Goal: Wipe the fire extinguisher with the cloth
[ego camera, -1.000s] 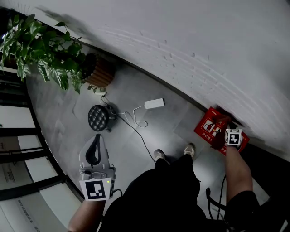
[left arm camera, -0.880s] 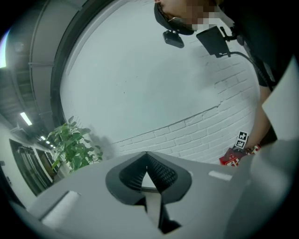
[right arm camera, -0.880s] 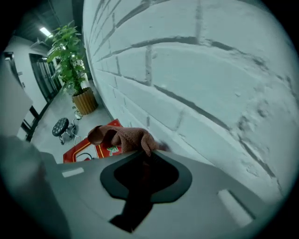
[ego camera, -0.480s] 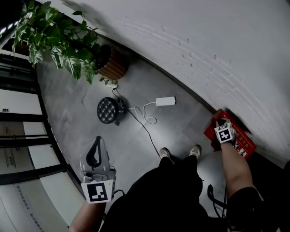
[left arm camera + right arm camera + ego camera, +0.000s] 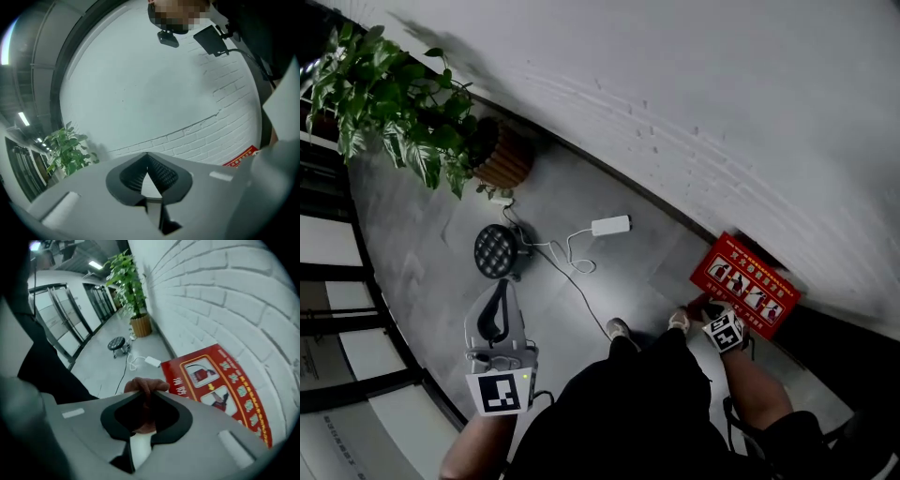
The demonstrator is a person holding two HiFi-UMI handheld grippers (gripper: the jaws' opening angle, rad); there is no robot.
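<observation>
A red fire extinguisher box (image 5: 745,284) with printed pictures on its lid lies on the floor against the white brick wall; the extinguisher itself is hidden. My right gripper (image 5: 705,311) hangs at the box's near left corner, shut on a reddish-brown cloth (image 5: 697,304). In the right gripper view the cloth (image 5: 140,384) bunches out past the jaw tips, with the red lid (image 5: 218,385) just beyond it. My left gripper (image 5: 497,321) is held low at the left, far from the box, shut with nothing in it (image 5: 146,161).
A potted plant (image 5: 394,112) in a wicker pot (image 5: 502,155) stands along the wall at the left. A round black lamp (image 5: 495,248), its cable and a white adapter (image 5: 611,225) lie on the grey floor. The person's shoes (image 5: 623,328) are near the box. Glass doors line the left side.
My right gripper has swung with the cloth from over the box's far right part to its near left corner, close to the feet. The left gripper has stayed put.
</observation>
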